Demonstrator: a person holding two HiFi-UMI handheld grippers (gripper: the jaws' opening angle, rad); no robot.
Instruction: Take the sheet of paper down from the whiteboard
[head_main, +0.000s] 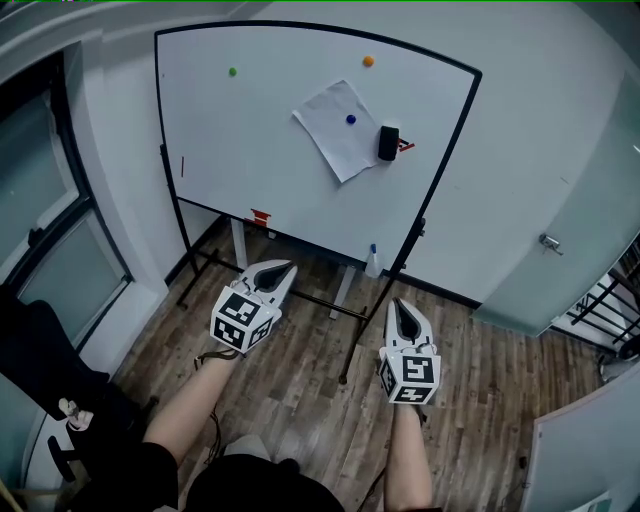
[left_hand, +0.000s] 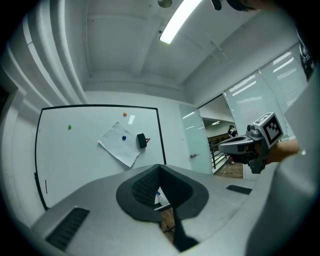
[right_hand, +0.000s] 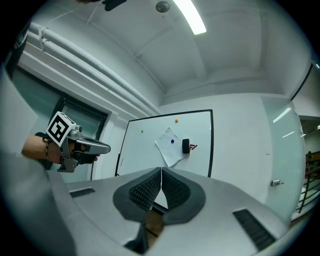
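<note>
- Forearms (head_main: 185, 405): two, bare, one behind each gripper, over a wood-plank floor (head_main: 300, 375).
- Left gripper (head_main: 283, 268): near left, held level and pointed at the whiteboard. The jaws are closed pad to pad with nothing between them.
- Right gripper (head_main: 399, 303): near right, apart from the left one, level and aimed the same way. The jaws are closed and empty.
- Both grippers are well short of the board and touch nothing.
- Stand (head_main: 310, 298): black tube frame on the floor, beyond the grippers, carrying the board.
- Bottle (head_main: 373, 262): small, blue-capped, below the board's lower right part. What it stands on cannot be told.
- Red fitting (head_main: 260, 216): on the board's lower edge, left of centre.
- Whiteboard (head_main: 240, 140): black-framed, upright, in front of the far white wall.
- Paper (head_main: 335, 135): white sheet on the upper right part of the board, tilted with one corner up.
- Blue magnet (head_main: 351, 119): on the paper, toward its right side.
- Eraser (head_main: 388, 143): black, on the board at the paper's right edge. Whether it overlaps the sheet cannot be told.
- Red marks (head_main: 405, 146): just right of the eraser.
- Green magnet (head_main: 233, 72): on bare board, left of the paper and well apart from it.
- Orange magnet (head_main: 368, 61): above the paper, near the top edge.
- Window (head_main: 50, 230): left wall.
- Door handle (head_main: 550, 243): metal, on a pale door to the right.
- Railing (head_main: 610, 310): black, far right.
</note>
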